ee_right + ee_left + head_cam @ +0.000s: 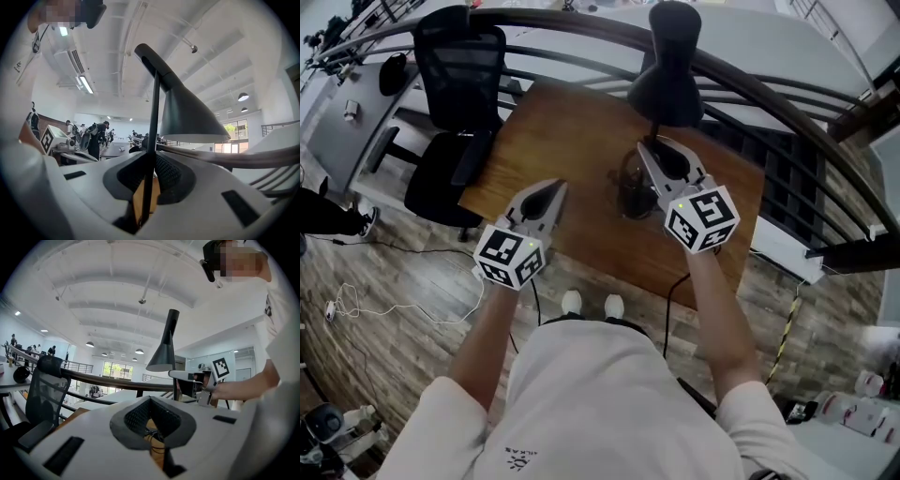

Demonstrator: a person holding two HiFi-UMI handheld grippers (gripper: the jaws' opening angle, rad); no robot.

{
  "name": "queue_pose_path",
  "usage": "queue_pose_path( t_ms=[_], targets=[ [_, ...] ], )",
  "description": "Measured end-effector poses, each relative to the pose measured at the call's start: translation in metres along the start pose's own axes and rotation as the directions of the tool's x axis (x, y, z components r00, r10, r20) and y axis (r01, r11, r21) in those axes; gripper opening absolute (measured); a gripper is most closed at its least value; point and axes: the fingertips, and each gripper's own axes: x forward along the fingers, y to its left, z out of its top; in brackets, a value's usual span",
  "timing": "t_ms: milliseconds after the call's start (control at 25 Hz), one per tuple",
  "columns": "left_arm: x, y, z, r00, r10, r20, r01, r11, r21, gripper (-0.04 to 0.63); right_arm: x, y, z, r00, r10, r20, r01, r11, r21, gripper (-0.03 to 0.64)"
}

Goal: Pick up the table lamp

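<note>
The table lamp has a black cone shade (667, 80) on a thin black stem (153, 117), and its round dark base (628, 192) is over the wooden table (544, 141). My right gripper (654, 145) is shut on the stem just below the shade; in the right gripper view the stem runs straight up between the pads (152, 157). Whether the base touches the table I cannot tell. My left gripper (555, 187) is off to the left of the lamp, its tips together and nothing in them (150, 399). The left gripper view shows the shade (161, 355) ahead.
A black office chair (455, 94) stands at the table's left corner. A dark curved railing (769, 84) runs behind the table. A cable (356, 305) lies on the wooden floor at left, and a black lead hangs near the lamp base.
</note>
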Motion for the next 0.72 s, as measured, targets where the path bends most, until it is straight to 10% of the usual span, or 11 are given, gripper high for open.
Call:
queue_pose_path(
  t_ms=[720],
  targets=[
    [0.012,0.025,0.021,1.0,-0.025,0.016,0.025,0.999,0.036,0.005,-0.052,-0.009,0.039,0.991,-0.118,0.069,0.119,0.993,-0.003,0.069]
  ],
)
